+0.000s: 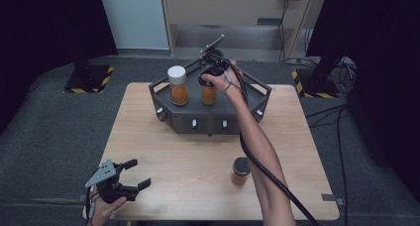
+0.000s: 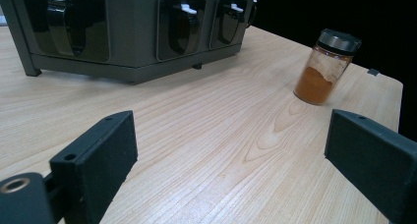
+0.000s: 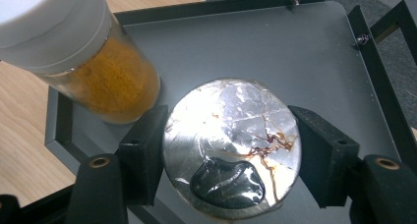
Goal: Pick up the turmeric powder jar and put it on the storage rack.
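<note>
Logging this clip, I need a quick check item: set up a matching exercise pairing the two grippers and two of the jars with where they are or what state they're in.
Things:
1. left gripper
2. right gripper
3. white-lidded jar
4. dark-lidded jar

States:
A. alone on the bare table
B. upright on the grey rack
C. open, holding nothing
D. shut on the foil-topped jar

Pairs: 1-C, 2-D, 3-B, 4-A

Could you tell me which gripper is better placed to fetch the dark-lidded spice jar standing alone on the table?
Probably the left gripper: it is open, holds nothing, and the dark-lidded spice jar stands just beyond its jaws. The right gripper is clamped on the foil-topped jar in the rack.
</note>
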The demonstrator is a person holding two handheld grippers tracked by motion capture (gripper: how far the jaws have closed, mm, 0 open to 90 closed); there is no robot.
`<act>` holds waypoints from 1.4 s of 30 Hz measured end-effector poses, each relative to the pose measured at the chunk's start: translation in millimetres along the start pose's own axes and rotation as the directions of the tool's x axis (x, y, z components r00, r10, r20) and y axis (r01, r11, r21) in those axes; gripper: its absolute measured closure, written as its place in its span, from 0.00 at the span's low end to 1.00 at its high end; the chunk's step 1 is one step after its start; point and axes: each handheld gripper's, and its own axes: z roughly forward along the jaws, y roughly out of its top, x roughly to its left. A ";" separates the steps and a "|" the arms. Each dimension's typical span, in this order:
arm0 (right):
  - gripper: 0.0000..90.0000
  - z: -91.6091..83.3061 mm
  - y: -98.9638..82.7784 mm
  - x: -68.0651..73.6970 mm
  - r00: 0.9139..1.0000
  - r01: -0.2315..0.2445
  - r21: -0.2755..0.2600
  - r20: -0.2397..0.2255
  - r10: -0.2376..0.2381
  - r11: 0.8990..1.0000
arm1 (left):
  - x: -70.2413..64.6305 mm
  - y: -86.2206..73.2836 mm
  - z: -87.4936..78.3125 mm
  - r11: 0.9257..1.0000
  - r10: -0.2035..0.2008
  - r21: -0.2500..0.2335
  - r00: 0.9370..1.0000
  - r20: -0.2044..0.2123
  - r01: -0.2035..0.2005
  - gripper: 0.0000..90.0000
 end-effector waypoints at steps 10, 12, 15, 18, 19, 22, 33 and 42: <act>0.38 4.9 -4.4 -0.6 1.000 -0.002 -0.009 -0.001 0.002 1.000 | -0.1 0.2 0.1 1.000 0.001 0.001 1.000 0.001 -0.001 0.05; 0.38 5.1 -4.7 -0.1 1.000 -0.003 -0.010 0.000 0.003 1.000 | -0.2 0.2 0.2 1.000 0.002 0.001 1.000 0.001 -0.002 0.05; 0.38 5.6 -5.0 0.5 1.000 -0.003 -0.012 0.002 0.003 1.000 | -0.4 0.4 0.2 1.000 0.004 0.002 1.000 0.001 -0.004 0.05; 0.38 5.7 -5.3 1.4 1.000 0.010 -0.012 0.003 -0.010 1.000 | -0.5 0.4 0.2 1.000 0.004 0.002 1.000 0.001 -0.004 0.05; 0.38 5.7 -5.3 1.5 1.000 0.011 -0.012 0.003 -0.011 1.000 | -0.6 0.5 0.4 1.000 0.004 0.003 1.000 0.000 -0.004 0.05; 0.38 5.7 -5.6 1.9 1.000 0.010 -0.013 0.004 -0.010 1.000 | -0.7 0.7 0.5 1.000 0.004 0.004 1.000 0.000 -0.004 0.05; 0.16 1.7 -12.5 -0.5 1.000 0.006 -0.060 -0.006 -0.007 0.998 | -0.3 0.6 0.6 1.000 0.003 0.004 1.000 0.000 -0.003 0.05; 0.09 -29.8 -21.6 -1.5 1.000 0.007 -0.149 0.005 -0.006 0.989 | -0.6 1.0 1.1 1.000 0.004 0.007 1.000 0.001 -0.004 0.05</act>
